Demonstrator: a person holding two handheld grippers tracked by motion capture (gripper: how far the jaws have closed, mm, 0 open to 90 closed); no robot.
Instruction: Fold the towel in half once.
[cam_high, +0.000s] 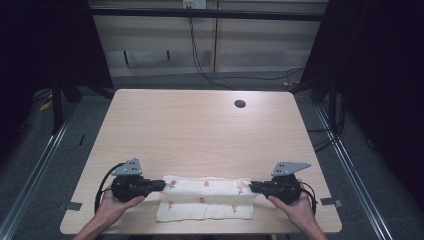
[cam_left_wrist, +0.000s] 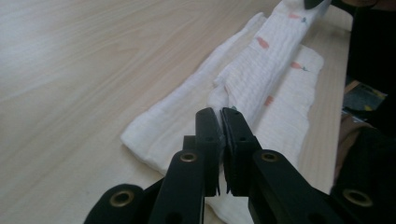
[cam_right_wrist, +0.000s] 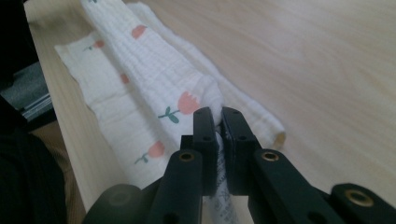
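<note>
Right tool (cam_right_wrist: 218, 122) clamped on flower-print white cloth (cam_right_wrist: 154, 79), pale wooden table (cam_right_wrist: 317, 60)

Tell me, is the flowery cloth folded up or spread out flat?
Folded. The cloth lies doubled in layers near the table's front edge; the left gripper and right gripper each pinch one end of its raised upper fold.

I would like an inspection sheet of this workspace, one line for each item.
Surface: light wooden table, round grommet hole near the far edge.
Job's things: white cloth with a flower print, folded lengthwise, near the front edge.
Clutter: nothing seen.
Grippers: left tongs shut on the cloth's left end; right tongs shut on its right end.
Cables: a black cable loops from the left tongs; more cables lie on the floor behind the table.
Surroundings: grey floor, metal rails, dark sides.
</note>
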